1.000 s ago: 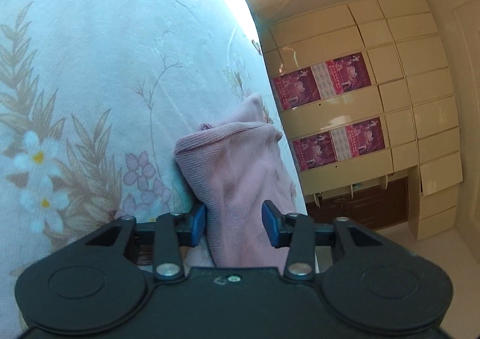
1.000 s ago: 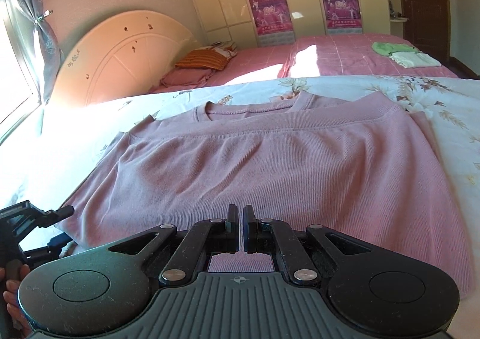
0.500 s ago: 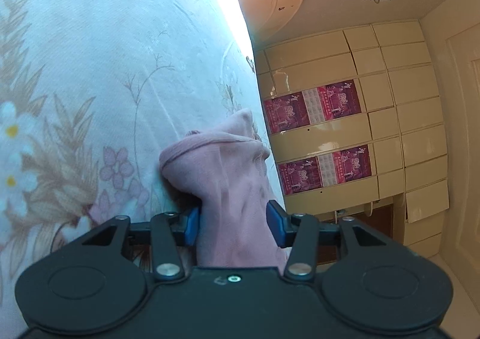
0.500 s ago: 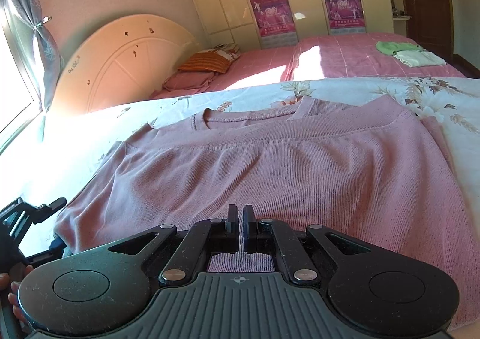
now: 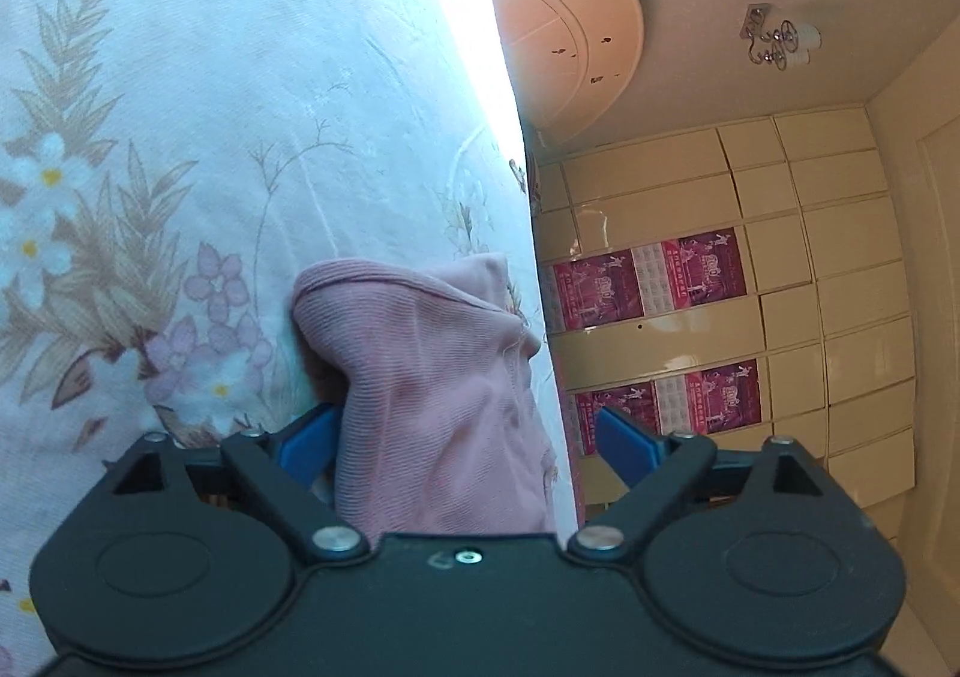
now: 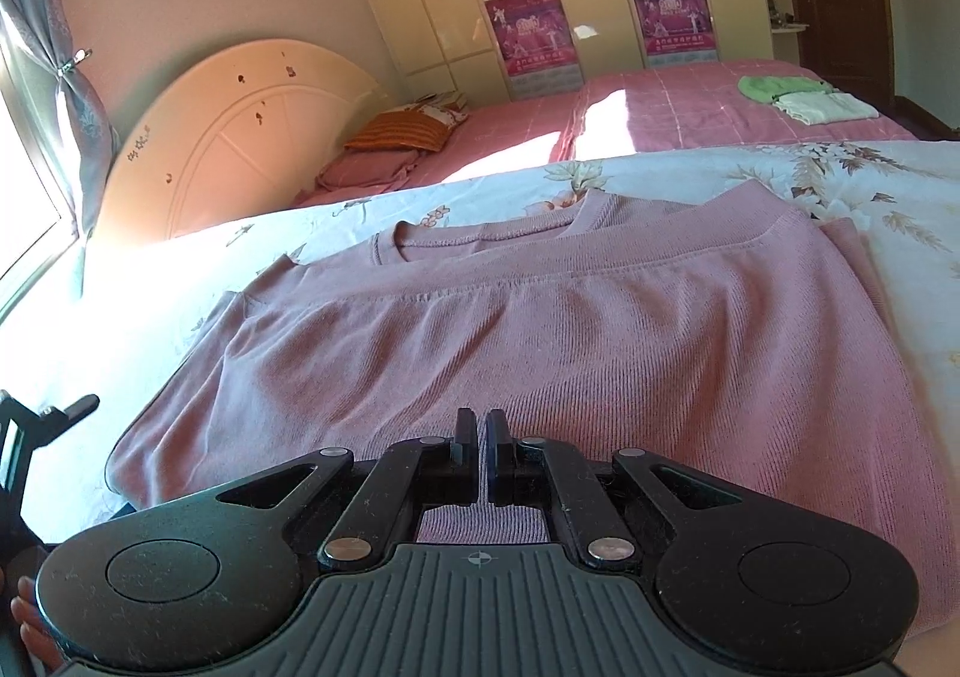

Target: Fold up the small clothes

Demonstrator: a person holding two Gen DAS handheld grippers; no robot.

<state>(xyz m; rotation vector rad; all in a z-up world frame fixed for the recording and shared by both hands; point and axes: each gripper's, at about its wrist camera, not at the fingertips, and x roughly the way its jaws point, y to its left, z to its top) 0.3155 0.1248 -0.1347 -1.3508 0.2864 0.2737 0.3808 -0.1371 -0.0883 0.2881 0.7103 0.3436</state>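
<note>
Pink sweater lying folded on a floral bed sheet, one hand-held gripper at each end.

The bed sheet, pale with printed leaves, leaves open room beyond the collar and both sides. The sweater, fine-ribbed knit, lies flat with its hem folded toward the collar. The left hand-held gripper is opening, blue pads clear of the bunched fabric between them. The right hand-held gripper is closed just above the near fold, seemingly empty.

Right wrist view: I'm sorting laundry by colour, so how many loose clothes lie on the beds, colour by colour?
Pink: 1, the sweater spread on the floral bedspread
Green: 1, the green cloth on the far bed
White: 1, the white cloth beside it
Total: 3
</note>
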